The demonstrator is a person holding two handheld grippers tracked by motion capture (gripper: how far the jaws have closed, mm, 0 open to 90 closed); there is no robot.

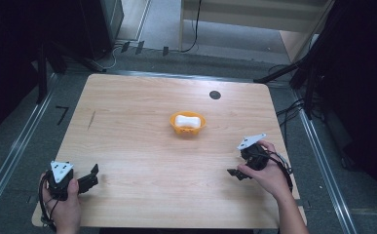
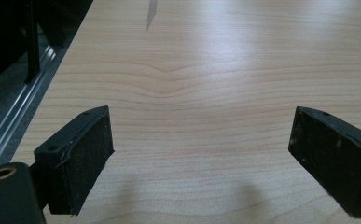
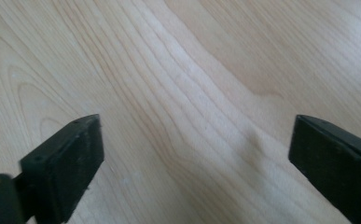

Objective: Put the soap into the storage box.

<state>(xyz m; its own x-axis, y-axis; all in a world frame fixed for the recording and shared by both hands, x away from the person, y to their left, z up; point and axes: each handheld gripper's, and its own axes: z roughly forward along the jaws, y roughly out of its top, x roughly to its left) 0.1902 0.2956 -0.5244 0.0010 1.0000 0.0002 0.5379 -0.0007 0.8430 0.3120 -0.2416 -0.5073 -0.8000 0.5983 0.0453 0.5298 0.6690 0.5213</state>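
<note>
My left tool [image 1: 91, 176] and right tool [image 1: 238, 174] are gaping wide, empty, over bare surface [image 1: 142, 146]; I am judging a slow, level approach to the orange bowl [image 1: 188, 123] best.

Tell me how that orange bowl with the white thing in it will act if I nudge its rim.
The orange bowl looks small, thin and shallow, so probably light: likely to slide on the smooth wooden table rather than resist. The white object inside may steady it slightly. A push high on the rim might tip it.

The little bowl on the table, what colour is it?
The bowl is orange, seen best in the high view.
</note>
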